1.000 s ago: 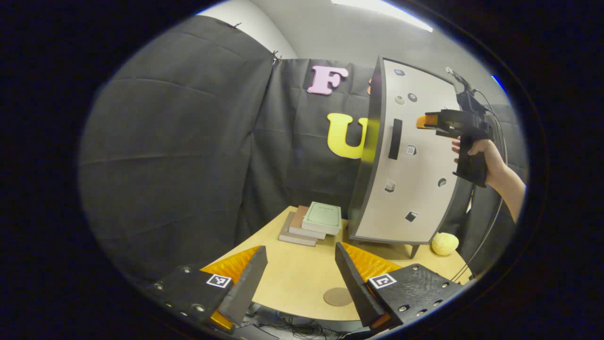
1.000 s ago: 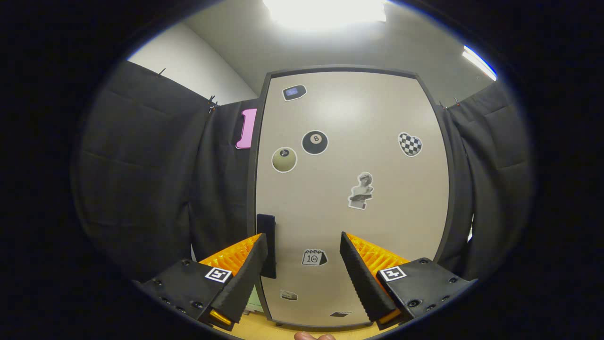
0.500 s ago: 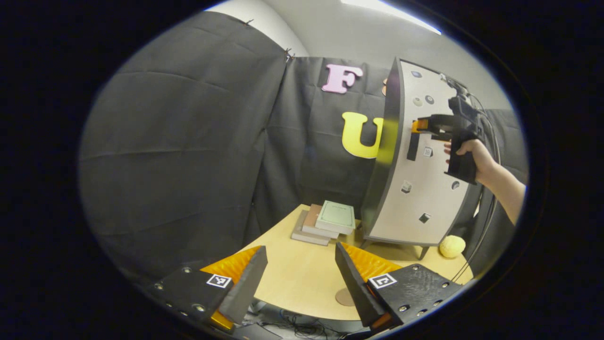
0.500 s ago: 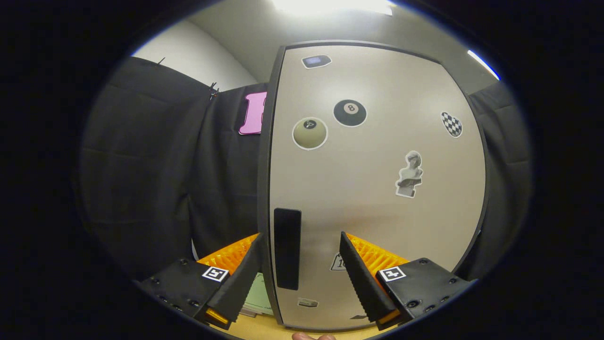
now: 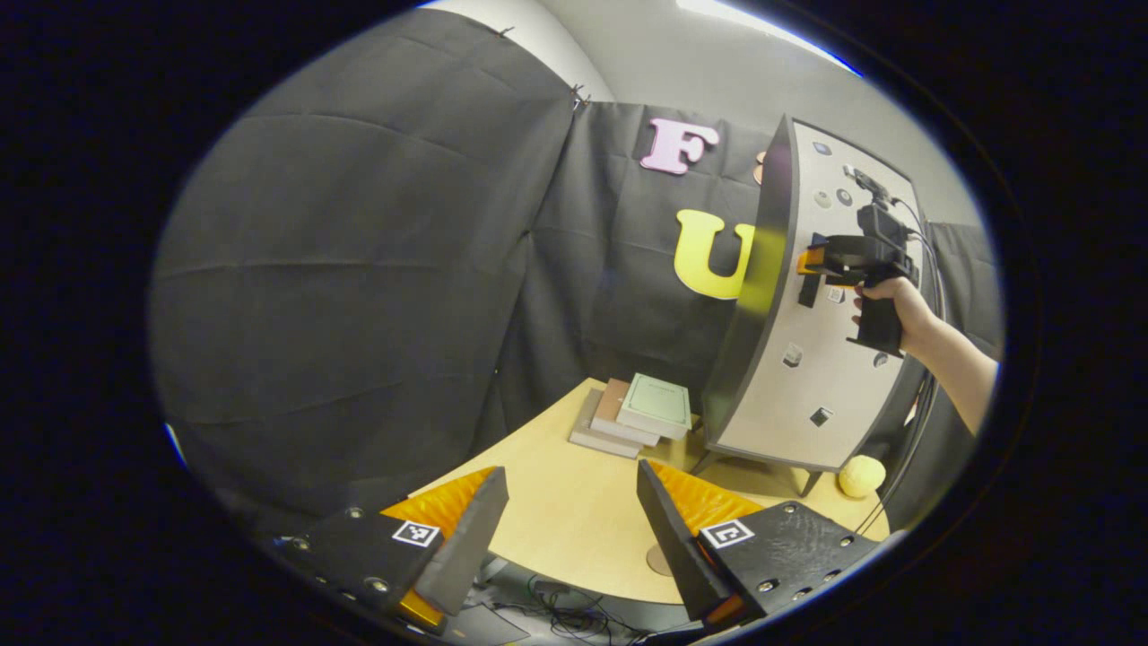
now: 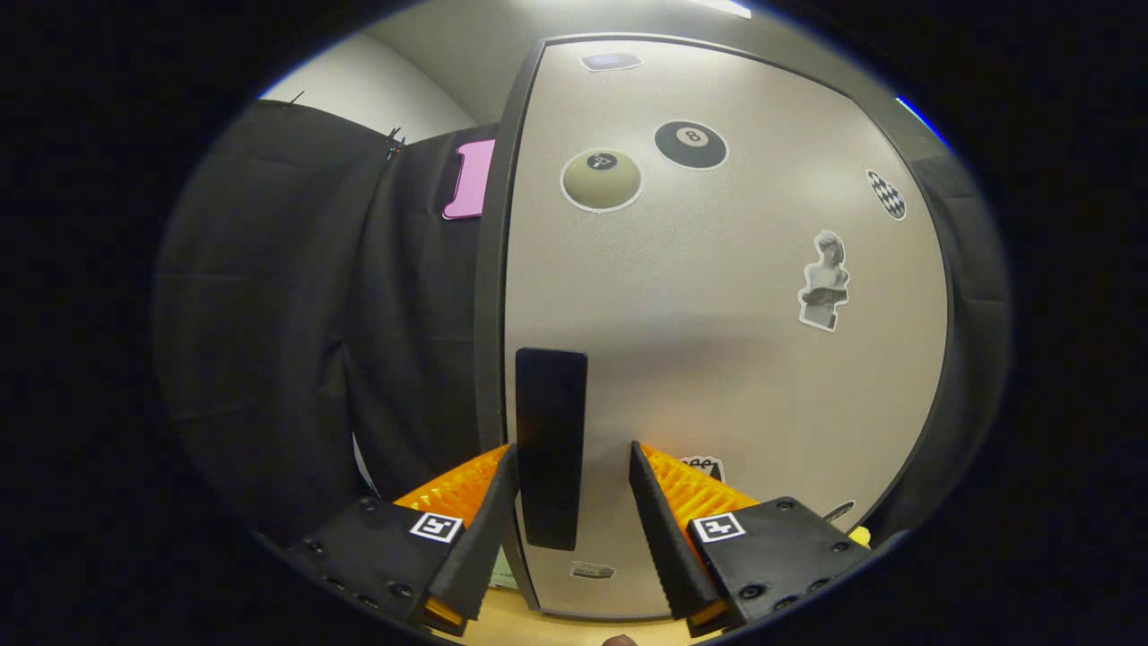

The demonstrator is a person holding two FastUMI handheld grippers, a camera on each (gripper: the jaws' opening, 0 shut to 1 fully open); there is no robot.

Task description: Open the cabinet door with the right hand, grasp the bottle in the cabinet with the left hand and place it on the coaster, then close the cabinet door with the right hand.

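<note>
So basically nothing's done yet: cabinet door (image 6: 717, 341) is shut, right tool (image 6: 567, 529) spread wide around the handle (image 6: 550, 444) without gripping, left tool (image 5: 571, 529) wide and empty above the surface (image 5: 574, 516) near the coaster (image 5: 657, 560), bottle presumably inside.

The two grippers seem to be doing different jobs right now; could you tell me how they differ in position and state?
The right gripper is up at the cabinet door, its fingers on either side of the dark handle with a gap showing; the left gripper hangs low over the table, away from the cabinet. The right brackets the handle; the left has nothing between its fingers. Both are open.
</note>
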